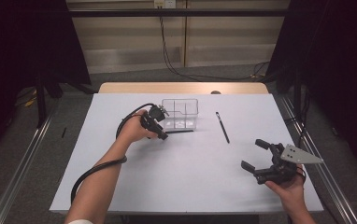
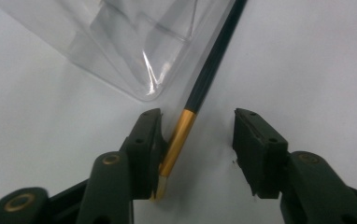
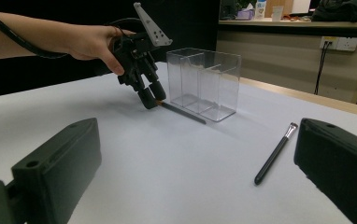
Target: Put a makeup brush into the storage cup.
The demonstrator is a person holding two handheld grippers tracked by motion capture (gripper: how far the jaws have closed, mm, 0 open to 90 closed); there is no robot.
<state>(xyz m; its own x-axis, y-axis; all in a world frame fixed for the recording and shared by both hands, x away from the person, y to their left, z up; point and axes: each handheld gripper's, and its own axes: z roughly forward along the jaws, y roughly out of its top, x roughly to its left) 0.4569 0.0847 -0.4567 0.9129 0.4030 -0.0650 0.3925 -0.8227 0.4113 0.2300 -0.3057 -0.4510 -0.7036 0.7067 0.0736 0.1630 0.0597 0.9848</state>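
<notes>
Left gripper [image 1: 163, 135] tipped down at the table [image 1: 190, 186], just in front of the clear divided box [image 1: 180, 113]; a dark pencil with gold end [image 2: 179, 142] lies flat along the box's front wall. Jaws straddle the gold end: one pad touches it, the other stands apart, so not clamped. Right gripper [image 1: 253, 155] is well away from the box toward the near right table corner, jaws wide apart, nothing between them. A makeup brush [image 1: 222, 127] lies on the table right of the box, untouched.
</notes>
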